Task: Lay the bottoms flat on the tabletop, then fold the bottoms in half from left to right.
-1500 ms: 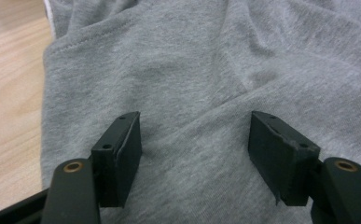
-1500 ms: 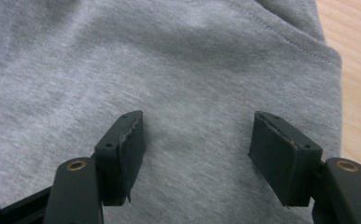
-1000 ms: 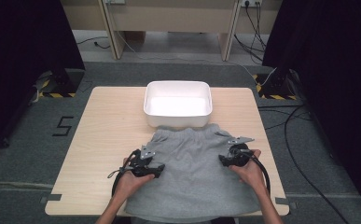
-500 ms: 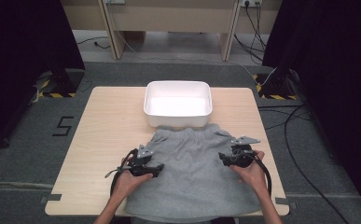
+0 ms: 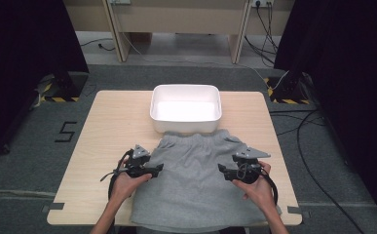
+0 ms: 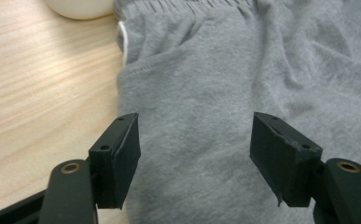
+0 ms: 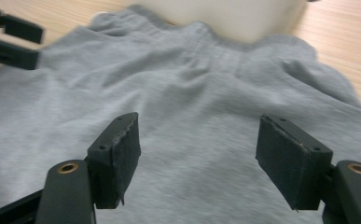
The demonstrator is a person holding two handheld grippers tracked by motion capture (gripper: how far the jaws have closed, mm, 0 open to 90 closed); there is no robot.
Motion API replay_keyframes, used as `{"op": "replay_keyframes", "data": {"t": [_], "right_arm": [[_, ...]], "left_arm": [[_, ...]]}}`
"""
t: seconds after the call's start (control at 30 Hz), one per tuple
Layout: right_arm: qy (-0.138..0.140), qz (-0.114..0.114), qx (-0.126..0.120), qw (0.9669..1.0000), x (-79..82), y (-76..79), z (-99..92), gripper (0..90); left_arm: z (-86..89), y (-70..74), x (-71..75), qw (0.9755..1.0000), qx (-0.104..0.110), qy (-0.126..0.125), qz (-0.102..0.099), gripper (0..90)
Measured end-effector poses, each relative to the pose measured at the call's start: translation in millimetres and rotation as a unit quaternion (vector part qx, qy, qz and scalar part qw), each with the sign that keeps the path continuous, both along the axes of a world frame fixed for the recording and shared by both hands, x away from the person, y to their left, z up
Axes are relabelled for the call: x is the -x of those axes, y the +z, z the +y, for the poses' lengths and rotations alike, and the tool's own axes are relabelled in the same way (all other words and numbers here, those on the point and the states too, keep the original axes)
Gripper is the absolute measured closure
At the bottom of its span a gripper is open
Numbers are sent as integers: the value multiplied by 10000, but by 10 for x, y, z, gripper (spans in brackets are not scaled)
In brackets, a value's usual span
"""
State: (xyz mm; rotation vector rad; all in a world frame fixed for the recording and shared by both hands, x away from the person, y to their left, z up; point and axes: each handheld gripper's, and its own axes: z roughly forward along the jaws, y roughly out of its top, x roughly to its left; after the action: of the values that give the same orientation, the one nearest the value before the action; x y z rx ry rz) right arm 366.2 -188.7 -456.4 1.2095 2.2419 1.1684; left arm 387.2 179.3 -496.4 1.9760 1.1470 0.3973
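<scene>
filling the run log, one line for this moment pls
left claw: open | right claw: open, jaws just widened | grey shorts: flat, unheld | white tub: behind

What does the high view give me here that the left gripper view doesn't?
High view alone: the whole wooden table, both hands with the left gripper and right gripper over the grey shorts' two sides, and the white tub's inside. Left gripper view alone: close up, its jaws stand apart with nothing between them above the cloth, and a white cord at the waistband. Both: shorts, table, tub just beyond the waistband.
</scene>
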Motion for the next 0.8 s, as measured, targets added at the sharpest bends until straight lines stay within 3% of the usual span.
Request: {"op": "replay_keyframes", "data": {"t": [0.3,0.47,0.8], "right_arm": [[423,-44,-25,9991,178,14,216,272],[515,-57,-54,9986,202,18,280,270],[779,-36,-41,9969,274,14,424,270]], "left_arm": [[81,28,-115,9999,97,119,28,311],[87,11,-187,9997,135,197,75,291],[33,17,-411,9994,46,298,138,282]]}}
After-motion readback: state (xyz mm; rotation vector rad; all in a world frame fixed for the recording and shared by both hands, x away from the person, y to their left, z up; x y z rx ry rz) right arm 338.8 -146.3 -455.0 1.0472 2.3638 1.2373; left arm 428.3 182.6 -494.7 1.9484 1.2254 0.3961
